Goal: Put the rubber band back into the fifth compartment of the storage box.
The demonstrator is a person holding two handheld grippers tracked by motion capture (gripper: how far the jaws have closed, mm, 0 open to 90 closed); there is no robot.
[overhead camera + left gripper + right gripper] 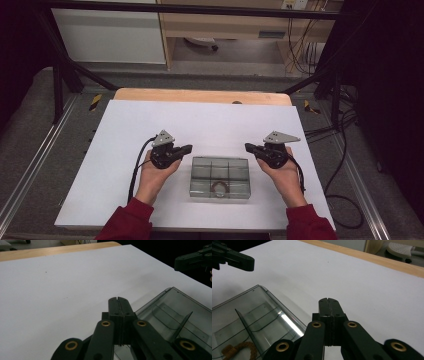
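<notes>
A white table top (150, 150) spreads under both grippers, with a wooden edge (200, 96) along its far side. Between the two sets of jaws, and slightly nearer the person than their tips, sits a clear plastic box (220, 178) divided into compartments. It rests flat on the white surface, apart from both grippers.

The left gripper (186, 148) is held in the person's left hand (159, 172), its jaws pointing inward toward the box's far left corner. In the left gripper view the jaws (118, 301) are pressed together with nothing between them, and the box wall (160, 296) lies just beside them. The right gripper (248, 147), in the right hand (281, 172), mirrors it, pointing at the far right corner. Its jaws (328, 302) are likewise closed and empty, with the box rim (279, 303) just beside them.

Smallest of all, a brown looped cord (218, 187) lies in the middle compartment on the near row, behind both jaw tips.

Judged from here, the main risk is that closed jaws brought in against the light box would nudge or slide it rather than grasp anything. The dividers may also block a jaw reaching for the cord.
</notes>
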